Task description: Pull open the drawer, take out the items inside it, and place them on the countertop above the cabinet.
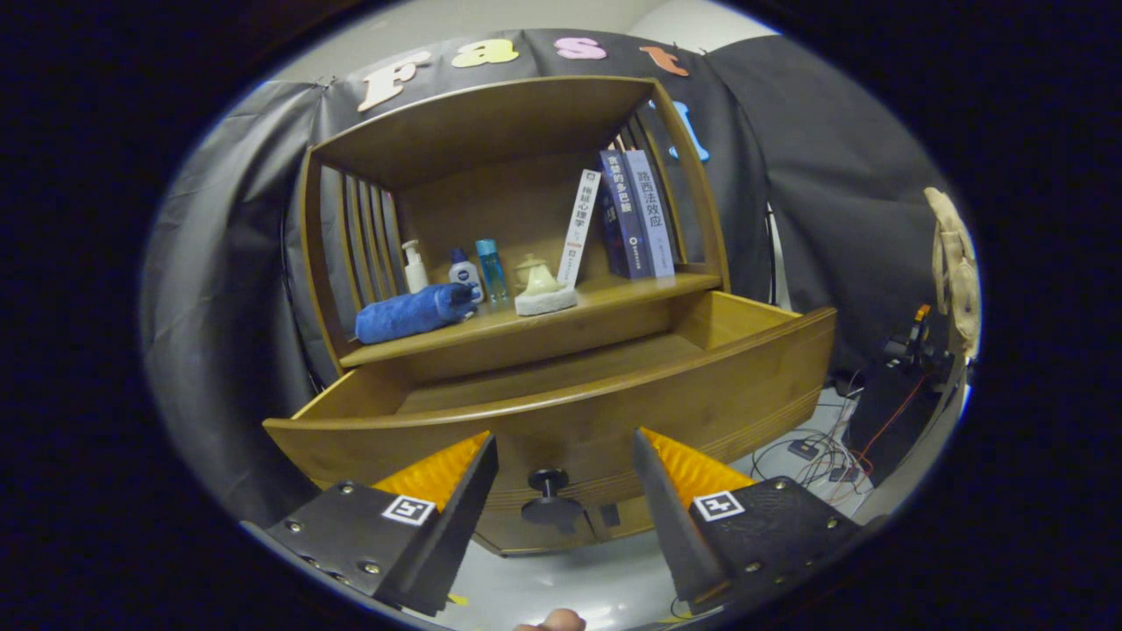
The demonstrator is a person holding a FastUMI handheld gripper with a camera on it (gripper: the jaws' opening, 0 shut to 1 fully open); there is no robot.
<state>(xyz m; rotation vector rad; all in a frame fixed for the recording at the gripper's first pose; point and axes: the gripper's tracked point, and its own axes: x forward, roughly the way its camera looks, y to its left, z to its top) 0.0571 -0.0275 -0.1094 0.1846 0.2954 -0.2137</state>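
The drawer (561, 412) is standing pulled out, its inside looking bare. The gripper (565, 464) is hanging with fingers apart around the knob (548, 480), touching nothing, while a blue towel (412, 313) is lying on the countertop (526, 320).

The drawer (561, 412) is pulled well out, so its top is left open for reaching down from above. Its knob (548, 480) sits in the wide gap between the spread fingers of the gripper (565, 456), untouched. The countertop (605, 302) is crowded on the left by a blue towel (410, 313), bottles (465, 272) and a small teapot (541, 279); bare wood is left near the books (635, 215).
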